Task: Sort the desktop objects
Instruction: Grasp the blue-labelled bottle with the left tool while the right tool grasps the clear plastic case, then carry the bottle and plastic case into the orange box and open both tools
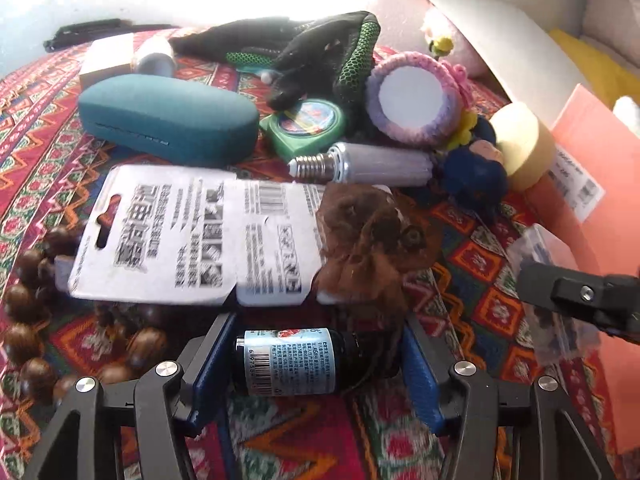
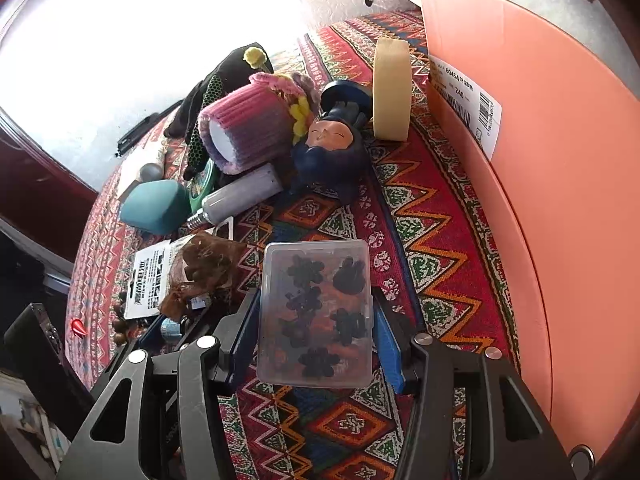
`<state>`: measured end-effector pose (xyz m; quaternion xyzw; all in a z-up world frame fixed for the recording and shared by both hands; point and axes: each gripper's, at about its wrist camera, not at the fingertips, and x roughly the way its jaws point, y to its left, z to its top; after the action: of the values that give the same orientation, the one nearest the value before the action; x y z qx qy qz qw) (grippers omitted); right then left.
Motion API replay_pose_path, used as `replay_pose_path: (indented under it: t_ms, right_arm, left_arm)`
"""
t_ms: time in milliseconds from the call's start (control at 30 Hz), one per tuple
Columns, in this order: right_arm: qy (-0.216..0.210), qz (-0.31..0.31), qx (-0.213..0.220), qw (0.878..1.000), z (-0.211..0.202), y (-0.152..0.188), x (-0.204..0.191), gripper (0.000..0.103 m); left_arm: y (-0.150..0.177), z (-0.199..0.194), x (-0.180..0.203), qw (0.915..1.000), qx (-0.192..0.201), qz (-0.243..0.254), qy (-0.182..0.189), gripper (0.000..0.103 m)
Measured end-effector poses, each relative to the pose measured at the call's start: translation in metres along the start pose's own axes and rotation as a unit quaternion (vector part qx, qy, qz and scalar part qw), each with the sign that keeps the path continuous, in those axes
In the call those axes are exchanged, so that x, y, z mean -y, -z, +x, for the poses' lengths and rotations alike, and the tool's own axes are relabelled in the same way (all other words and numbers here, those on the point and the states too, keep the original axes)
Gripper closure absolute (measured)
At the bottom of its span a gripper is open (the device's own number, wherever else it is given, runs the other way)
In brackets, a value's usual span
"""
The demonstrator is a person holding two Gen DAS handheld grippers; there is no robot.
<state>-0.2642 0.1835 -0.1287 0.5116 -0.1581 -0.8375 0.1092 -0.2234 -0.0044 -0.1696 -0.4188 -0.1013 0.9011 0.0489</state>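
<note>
Tablecloth (image 2: 420,200): red ground, zigzag and diamond bands in orange, green, white, blue. Glasses case (image 1: 168,120): plain teal. Storage box (image 2: 560,200): salmon pink, white barcode label. Tape roll (image 2: 392,88): pale yellow. Glove (image 1: 320,48): black, green mesh trim. Knitted pot (image 2: 244,132): pink fading to lilac, white base. Small bottle (image 1: 288,360): dark, light-blue label. Beads (image 1: 24,304): glossy brown. Gripper pads (image 1: 418,376): blue.

Orange box (image 2: 540,160) sticker (image 2: 464,92): "60454", "240"; other print unreadable.

left tongs (image 1: 316,364): angled down, part-closed | right tongs (image 2: 316,340): angled down, part-closed
</note>
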Motion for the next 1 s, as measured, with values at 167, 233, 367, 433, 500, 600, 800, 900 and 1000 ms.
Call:
replay_pose_path:
  t_ms: [167, 233, 367, 433, 500, 600, 800, 900, 1000]
  right_arm:
    - [-0.005, -0.009, 0.007, 1.0, -0.006, 0.009, -0.012, 0.048]
    - [-0.003, -0.02, 0.01, 1.0, -0.01, 0.017, -0.018, 0.048]
    - [-0.007, -0.035, 0.006, 0.999, -0.014, 0.041, -0.026, 0.048]
    - [-0.013, -0.039, 0.003, 0.999, -0.019, 0.055, -0.028, 0.048]
    - [-0.018, -0.043, 0.004, 0.999, -0.024, 0.069, -0.03, 0.048]
    - [-0.021, -0.043, -0.001, 0.999, -0.031, 0.092, -0.03, 0.048]
    - [-0.032, -0.05, -0.006, 0.998, -0.065, 0.134, -0.025, 0.048]
    - [-0.032, -0.053, 0.008, 0.998, -0.09, 0.144, -0.022, 0.048]
    - [-0.03, -0.051, 0.03, 0.998, -0.117, 0.148, -0.016, 0.048]
  left_arm:
    - [0.025, -0.033, -0.013, 0.9993, -0.012, -0.004, 0.035, 0.039]
    - [0.035, -0.046, -0.018, 0.9992, -0.013, 0.0, 0.038, 0.039]
    - [0.052, -0.076, -0.029, 0.999, -0.008, 0.0, 0.044, 0.039]
    - [0.058, -0.091, -0.033, 0.999, -0.002, 0.001, 0.046, 0.039]
    - [0.063, -0.107, -0.039, 0.9989, 0.006, 0.0, 0.047, 0.039]
    - [0.069, -0.13, -0.043, 0.9985, 0.013, -0.006, 0.052, 0.039]
    - [0.077, -0.169, -0.03, 0.997, 0.032, 0.016, 0.068, 0.039]
    - [0.078, -0.183, -0.011, 0.9951, 0.043, 0.038, 0.081, 0.039]
    - [0.078, -0.192, 0.012, 0.9921, 0.052, 0.064, 0.094, 0.039]
